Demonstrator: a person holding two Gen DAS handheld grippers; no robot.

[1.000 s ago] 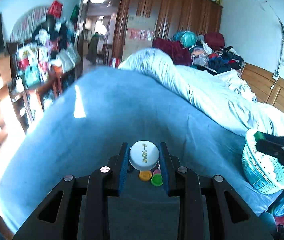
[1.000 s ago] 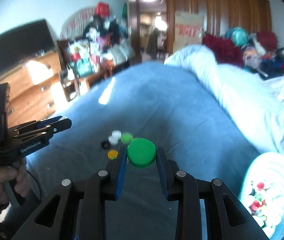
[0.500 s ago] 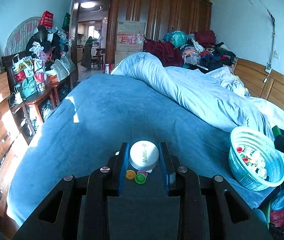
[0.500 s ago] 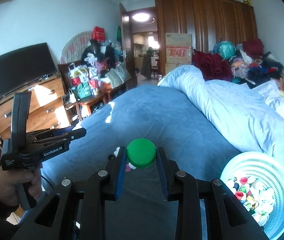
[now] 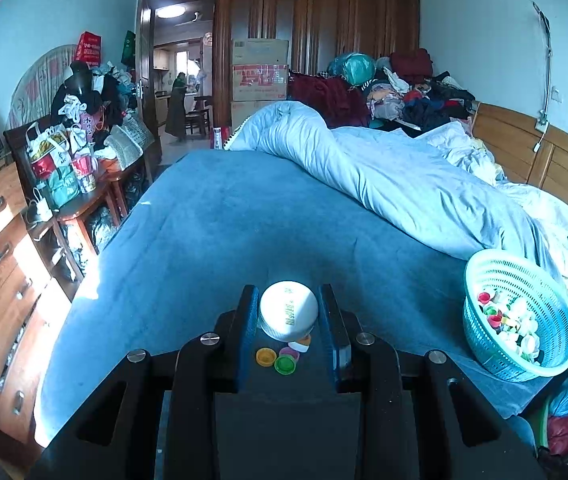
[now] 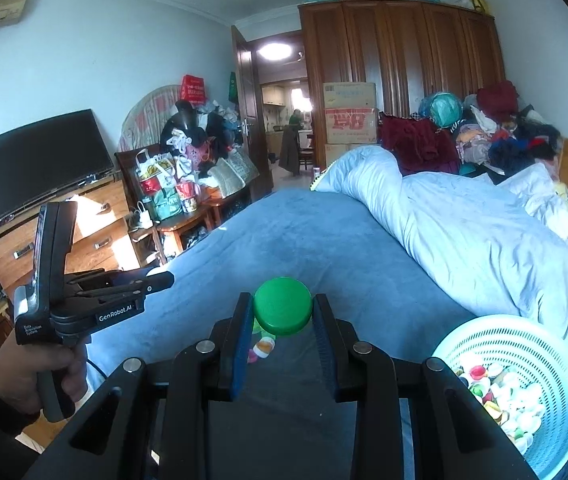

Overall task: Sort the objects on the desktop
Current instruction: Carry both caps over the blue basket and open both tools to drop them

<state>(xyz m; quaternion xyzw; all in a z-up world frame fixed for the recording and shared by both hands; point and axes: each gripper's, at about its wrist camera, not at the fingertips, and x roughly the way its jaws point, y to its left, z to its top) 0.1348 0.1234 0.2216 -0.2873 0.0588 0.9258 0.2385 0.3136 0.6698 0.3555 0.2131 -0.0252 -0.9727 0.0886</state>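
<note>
Above blue bedspread (image 5: 224,240): left gripper (image 5: 289,312) clamped on white lid (image 5: 289,315), right gripper (image 6: 282,312) clamped on green cap (image 6: 282,311). Below, loose caps (image 5: 280,358), perhaps four; right, teal basket (image 5: 552,296) of caps.

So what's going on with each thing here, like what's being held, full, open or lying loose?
left gripper: shut on the white cap, lifted above the bed.
white cap: clamped, tilted.
right gripper: shut on the green cap.
green cap: clamped, off the bed.
basket: upright on the bed, partly filled with caps.
loose caps: lying on the blue bedspread.
door: open.
TV: off.
</note>
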